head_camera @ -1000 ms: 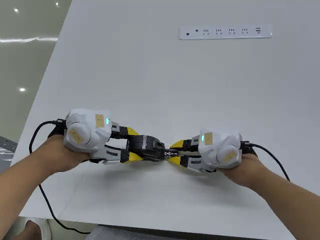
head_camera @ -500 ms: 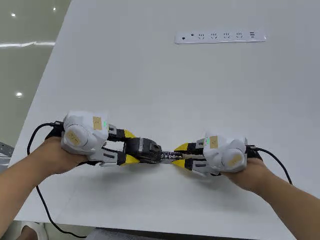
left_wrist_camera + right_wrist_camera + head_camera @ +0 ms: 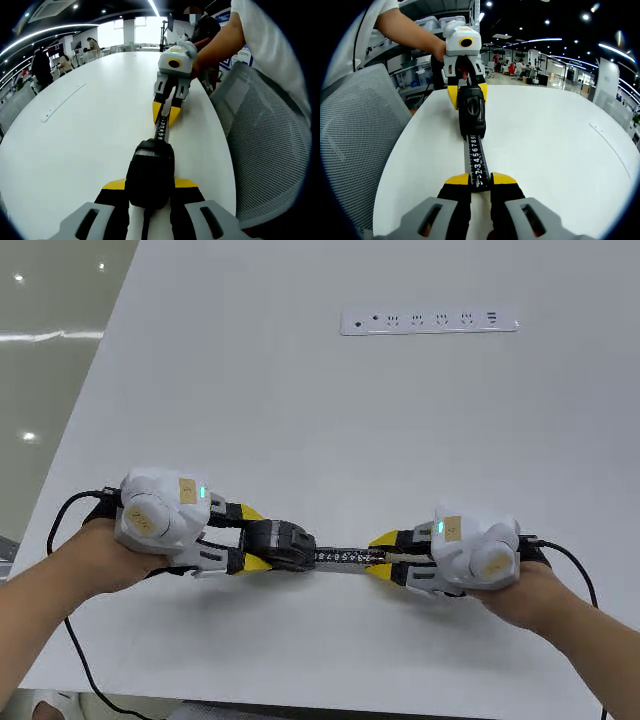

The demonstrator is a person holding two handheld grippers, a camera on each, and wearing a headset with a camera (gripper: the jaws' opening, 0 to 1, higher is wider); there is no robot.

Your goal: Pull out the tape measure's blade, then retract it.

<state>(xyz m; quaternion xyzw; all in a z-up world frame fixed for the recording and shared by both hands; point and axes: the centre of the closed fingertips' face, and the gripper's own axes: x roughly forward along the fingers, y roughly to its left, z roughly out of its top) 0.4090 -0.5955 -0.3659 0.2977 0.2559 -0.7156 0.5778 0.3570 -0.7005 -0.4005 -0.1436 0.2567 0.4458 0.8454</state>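
A black tape measure (image 3: 282, 544) lies low over the white table (image 3: 320, 420), with my left gripper (image 3: 252, 537) shut on its case (image 3: 150, 172). Its blade (image 3: 349, 556) runs out a short way to the right, with black numbers on it (image 3: 476, 159). My right gripper (image 3: 381, 555) is shut on the blade's end (image 3: 478, 182). In the left gripper view the right gripper (image 3: 166, 111) sits at the far end of the blade (image 3: 161, 132). In the right gripper view the left gripper (image 3: 466, 92) holds the case (image 3: 471, 111) ahead.
A white power strip (image 3: 428, 320) lies at the far side of the table. Cables trail from both grippers off the near edge (image 3: 75, 640). A grey mesh chair (image 3: 265, 145) stands beside the table, and people sit in the far background.
My right gripper has moved right, away from the case, drawing more blade out. The left gripper and the case have stayed about where they were.
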